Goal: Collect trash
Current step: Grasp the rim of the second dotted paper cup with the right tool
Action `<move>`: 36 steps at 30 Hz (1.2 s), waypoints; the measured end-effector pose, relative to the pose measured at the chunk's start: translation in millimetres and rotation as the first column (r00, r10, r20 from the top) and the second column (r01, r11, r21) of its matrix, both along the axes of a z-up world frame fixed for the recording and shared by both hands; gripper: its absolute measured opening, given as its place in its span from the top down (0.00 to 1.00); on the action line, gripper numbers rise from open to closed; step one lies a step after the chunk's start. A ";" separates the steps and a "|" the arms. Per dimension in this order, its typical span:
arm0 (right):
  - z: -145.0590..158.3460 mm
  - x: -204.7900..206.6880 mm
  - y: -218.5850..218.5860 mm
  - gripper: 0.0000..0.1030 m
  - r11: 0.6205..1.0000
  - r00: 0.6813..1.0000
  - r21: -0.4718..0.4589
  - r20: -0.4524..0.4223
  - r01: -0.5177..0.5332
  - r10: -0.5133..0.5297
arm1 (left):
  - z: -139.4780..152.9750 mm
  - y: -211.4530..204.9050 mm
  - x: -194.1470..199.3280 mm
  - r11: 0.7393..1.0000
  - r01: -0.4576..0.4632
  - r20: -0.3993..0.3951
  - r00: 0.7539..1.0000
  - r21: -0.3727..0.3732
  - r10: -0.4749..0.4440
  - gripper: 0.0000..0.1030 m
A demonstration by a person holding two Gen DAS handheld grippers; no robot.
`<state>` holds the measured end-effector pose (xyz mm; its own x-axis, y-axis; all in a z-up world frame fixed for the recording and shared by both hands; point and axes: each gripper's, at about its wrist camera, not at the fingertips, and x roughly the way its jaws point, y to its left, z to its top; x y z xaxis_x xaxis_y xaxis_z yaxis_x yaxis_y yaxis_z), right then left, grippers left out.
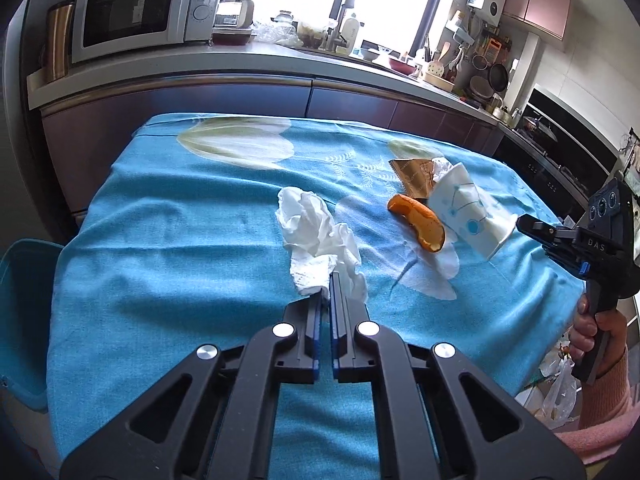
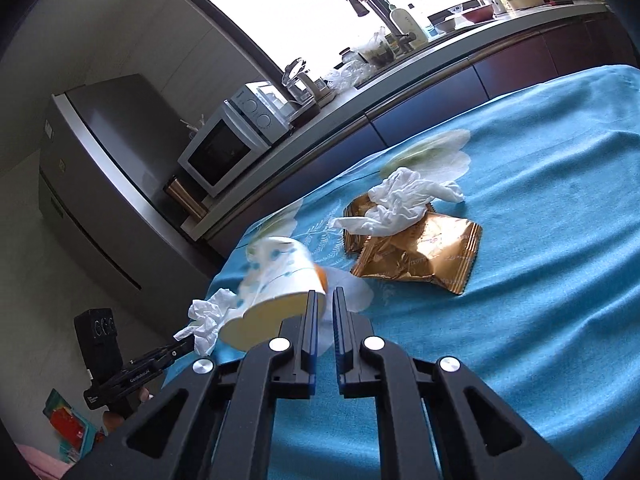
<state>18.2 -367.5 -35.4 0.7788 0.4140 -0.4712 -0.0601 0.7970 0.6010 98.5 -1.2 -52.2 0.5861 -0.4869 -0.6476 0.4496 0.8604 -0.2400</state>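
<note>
Right now I am holding two sets of jaws over a blue-clothed counter strewn with litter. My left gripper is pinching a crumpled white tissue between closed jaws. My right gripper is showing jaws drawn nearly together, with nothing I can make out between them. The paper cup is lying on its side just left of those jaws. Its rim is touching the outer face of the left finger, its open mouth is facing me, and its long axis is running away and leftward. It is looking blurred. I am judging that the right hand is nearer and needs to shift left. An orange peel is waiting beside the cup.
</note>
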 end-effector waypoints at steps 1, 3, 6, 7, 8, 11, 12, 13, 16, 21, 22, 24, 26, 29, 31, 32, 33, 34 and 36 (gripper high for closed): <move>-1.8 1.7 2.5 0.93 1.000 1.000 -0.007 -0.009 0.001 -0.001 | 0.2 3.2 -1.3 1.000 -0.005 0.000 1.000 -0.001 0.005 0.96; -5.2 3.9 3.4 0.92 1.000 1.000 0.022 -0.019 -0.007 0.008 | -0.5 8.8 -3.3 1.000 -0.014 -0.002 1.000 -0.002 0.014 0.96; -5.6 9.2 10.7 0.75 0.999 0.999 0.034 -0.029 -0.029 0.030 | -3.1 15.7 -4.5 1.000 -0.024 -0.007 1.000 -0.004 0.024 0.96; -5.5 10.6 14.7 0.66 0.999 0.999 0.034 -0.026 -0.041 0.042 | -4.0 17.8 -4.3 1.000 -0.029 -0.009 1.000 -0.007 0.028 0.96; -5.2 13.0 21.4 0.61 0.998 0.998 0.033 -0.026 -0.061 0.062 | -5.0 19.2 -3.1 0.999 -0.031 -0.012 0.999 -0.010 0.031 0.96; -7.0 22.2 44.8 0.51 0.991 0.991 0.038 -0.038 -0.126 0.127 | -6.3 23.6 -3.3 0.999 -0.040 -0.017 0.999 -0.019 0.040 0.96; -8.2 24.6 53.2 0.50 0.988 0.988 0.042 -0.041 -0.148 0.150 | -6.3 24.7 -3.9 0.999 -0.041 -0.016 0.999 -0.019 0.041 0.96; -9.3 26.8 61.8 0.47 0.985 0.984 0.040 -0.044 -0.170 0.172 | -6.0 25.7 -4.7 0.999 -0.041 -0.014 0.999 -0.020 0.041 0.96; -11.6 34.3 80.5 0.33 0.978 0.977 0.041 -0.052 -0.203 0.205 | -5.2 28.8 -6.2 0.999 -0.045 -0.013 0.999 -0.021 0.045 0.96; -21.7 48.4 93.9 0.53 0.976 0.973 0.065 -0.092 -0.207 0.213 | -6.7 36.9 -7.1 0.998 -0.063 -0.021 0.998 -0.029 0.063 0.96; -23.3 49.7 95.2 0.59 0.975 0.972 0.073 -0.096 -0.210 0.216 | -7.0 38.6 -7.3 0.997 -0.065 -0.022 0.998 -0.032 0.065 0.96; -24.8 50.8 97.5 0.74 0.974 0.970 0.076 -0.100 -0.213 0.220 | -7.7 42.4 -8.3 0.997 -0.069 -0.021 0.997 -0.033 0.068 0.96; -24.0 52.0 100.2 0.87 0.973 0.969 0.076 -0.101 -0.219 0.226 | -8.1 45.8 -8.8 0.997 -0.070 -0.021 0.997 -0.037 0.069 0.96; -18.6 51.5 104.6 0.97 0.972 0.969 0.062 -0.085 -0.226 0.231 | -7.0 49.6 -8.9 0.996 -0.074 -0.017 0.997 -0.040 0.073 0.96; -13.0 51.4 108.7 0.97 0.970 0.968 0.045 -0.071 -0.239 0.241 | -6.0 53.3 -10.0 0.996 -0.077 -0.010 0.997 -0.042 0.076 0.96; -9.9 51.2 111.2 0.97 0.969 0.967 0.034 -0.063 -0.244 0.246 | -4.8 54.5 -10.5 0.996 -0.079 -0.008 0.997 -0.043 0.079 0.96; -8.2 50.8 112.5 0.97 0.967 0.966 0.029 -0.055 -0.253 0.254 | -3.7 56.8 -11.3 0.996 -0.082 -0.004 0.997 -0.044 0.082 0.96; -5.3 50.9 115.2 0.97 0.965 0.963 0.024 -0.047 -0.263 0.264 | -2.4 59.2 -12.2 0.995 -0.086 0.000 0.996 -0.044 0.086 0.96; 0.7 52.4 120.7 0.97 0.961 0.960 0.005 -0.034 -0.277 0.277 | 0.6 65.5 -15.1 0.994 -0.095 0.008 0.995 -0.046 0.096 0.96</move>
